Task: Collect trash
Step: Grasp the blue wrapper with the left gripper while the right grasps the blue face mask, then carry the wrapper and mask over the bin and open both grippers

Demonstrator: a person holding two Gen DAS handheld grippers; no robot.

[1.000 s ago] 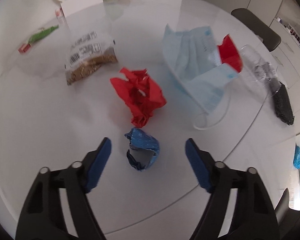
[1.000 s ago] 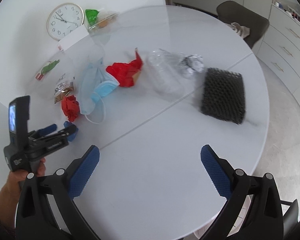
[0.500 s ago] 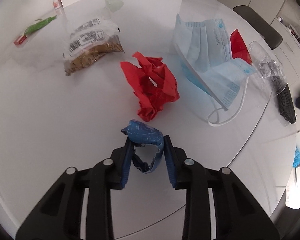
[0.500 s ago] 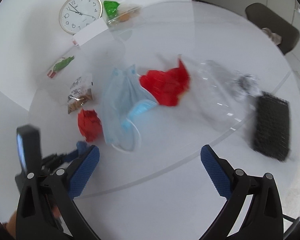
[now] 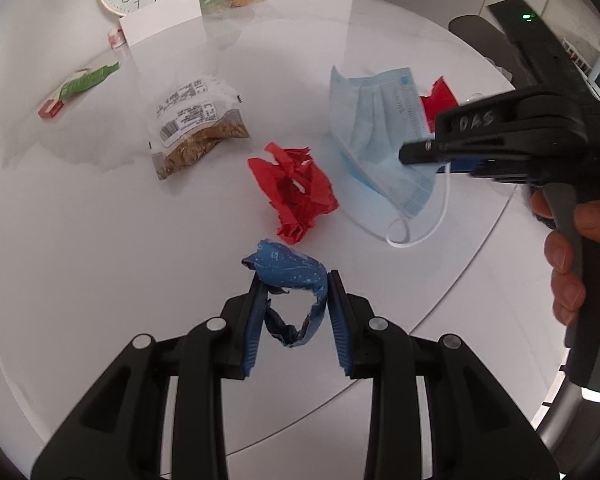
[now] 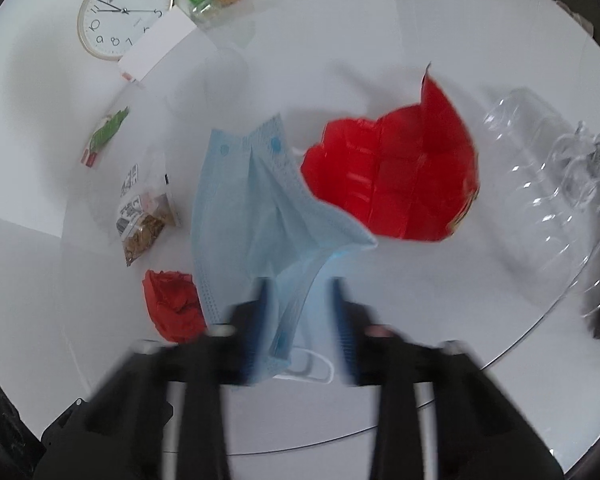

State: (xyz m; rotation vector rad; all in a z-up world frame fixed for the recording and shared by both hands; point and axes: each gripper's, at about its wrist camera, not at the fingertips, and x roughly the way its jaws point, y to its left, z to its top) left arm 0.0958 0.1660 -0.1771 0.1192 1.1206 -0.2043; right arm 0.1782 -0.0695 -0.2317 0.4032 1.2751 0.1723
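Left wrist view: the left claw pinches a crumpled blue wrapper above the white table, red crumpled paper just beyond. Right wrist view (blurry): the right claw has just been closing, its jaws now narrow around the blue face mask.

On the white table, a dark blue wrapper speckled with white lies nearest, a crumpled red paper just beyond it, a pale blue pleated mask to the right beside a glossy red wrapper, and a white-faced clock with a gold-coloured rim stands far left.
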